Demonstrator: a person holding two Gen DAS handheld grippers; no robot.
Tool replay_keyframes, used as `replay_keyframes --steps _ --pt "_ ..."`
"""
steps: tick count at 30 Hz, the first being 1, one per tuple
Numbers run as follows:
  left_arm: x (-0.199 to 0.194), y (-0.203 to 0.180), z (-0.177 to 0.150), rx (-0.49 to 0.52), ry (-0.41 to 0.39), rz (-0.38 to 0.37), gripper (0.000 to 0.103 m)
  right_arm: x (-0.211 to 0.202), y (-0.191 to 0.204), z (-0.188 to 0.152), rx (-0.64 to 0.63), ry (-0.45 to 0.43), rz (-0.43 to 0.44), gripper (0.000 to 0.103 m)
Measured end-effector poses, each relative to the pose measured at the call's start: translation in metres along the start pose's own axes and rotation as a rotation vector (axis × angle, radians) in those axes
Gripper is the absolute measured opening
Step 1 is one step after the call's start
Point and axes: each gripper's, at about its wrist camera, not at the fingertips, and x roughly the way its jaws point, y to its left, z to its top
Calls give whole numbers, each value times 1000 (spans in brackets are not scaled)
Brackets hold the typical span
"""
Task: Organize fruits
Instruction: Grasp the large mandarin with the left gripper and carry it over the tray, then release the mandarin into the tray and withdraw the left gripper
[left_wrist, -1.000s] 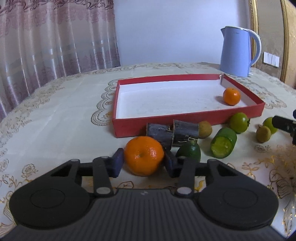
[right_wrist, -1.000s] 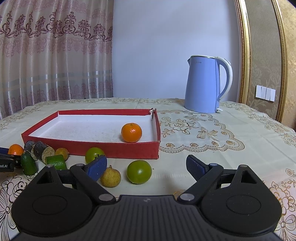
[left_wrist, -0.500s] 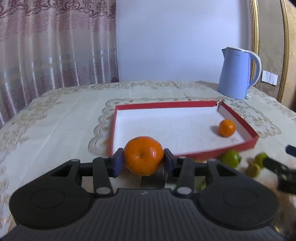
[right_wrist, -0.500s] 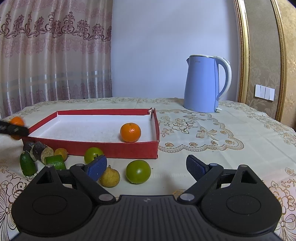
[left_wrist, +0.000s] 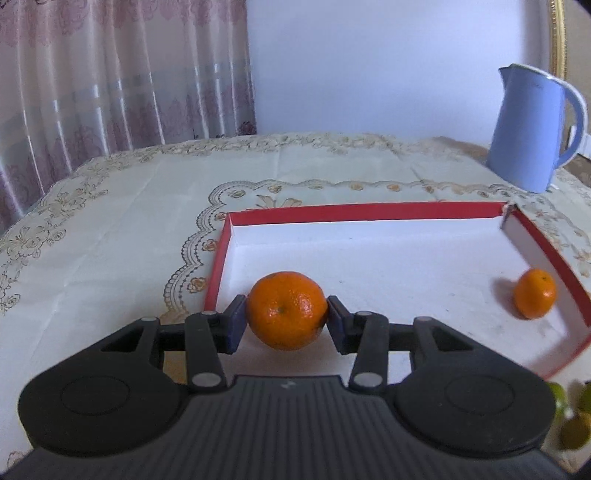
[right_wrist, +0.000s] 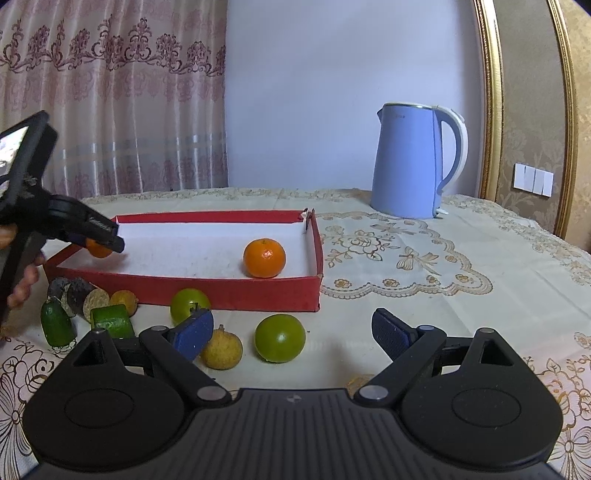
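Observation:
My left gripper (left_wrist: 284, 319) is shut on an orange mandarin (left_wrist: 286, 310) and holds it over the near left corner of the red tray (left_wrist: 362, 211). In the right wrist view the left gripper (right_wrist: 99, 240) hangs over the tray's left end (right_wrist: 221, 291) with the mandarin (right_wrist: 96, 250) in it. A second mandarin (left_wrist: 535, 293) lies inside the tray at the right (right_wrist: 264, 257). My right gripper (right_wrist: 291, 332) is open and empty, low over the table. A green fruit (right_wrist: 280, 338) and a yellow-brown fruit (right_wrist: 221, 350) lie between its fingers.
In front of the tray lie another green fruit (right_wrist: 189, 304), a small orange-brown fruit (right_wrist: 125, 301), two dark cut stalk pieces (right_wrist: 79, 293) and two green cucumber pieces (right_wrist: 110, 325). A blue kettle (right_wrist: 413, 162) stands at the back right. Curtains hang behind the table.
My left gripper has lifted the mandarin off the table and carried it forward over the tray's near left corner. The right gripper has stayed still and open.

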Motion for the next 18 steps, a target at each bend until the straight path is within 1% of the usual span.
replay_keyframes --steps 3,4,5,6,7,8,11,12,13,14,17,18 --pt "11 -3 0 19 18 19 43 1 0 0 -1 11 -2 93" --pt "12 -3 -1 22 11 23 43 2 0 0 -2 15 -2 93" --pt "12 -4 -2 26 9 26 49 3 0 0 -3 21 -2 93" --pt "11 -5 -2 33 2 29 64 4 0 0 -3 25 -3 93" --pt "9 -6 -3 44 -16 31 73 4 0 0 -3 28 -2 93" --pt "7 -7 -3 50 -31 25 80 5 0 0 -4 30 0 93" --pt "-4 -11 -3 69 -66 33 84 5 0 0 -2 31 3 93" --pt "-7 -12 -2 75 -74 40 89 5 -1 0 0 30 6 93" --pt "-13 -11 -3 76 -86 51 92 5 -1 0 2 31 8 93" --pt "-20 -9 -4 69 -99 55 94 6 -1 1 2 37 6 93" --pt "-43 -1 -10 42 -127 45 95 8 -1 1 1 52 3 93" --pt "-51 3 -12 30 -137 45 98 8 -1 1 1 50 5 93"
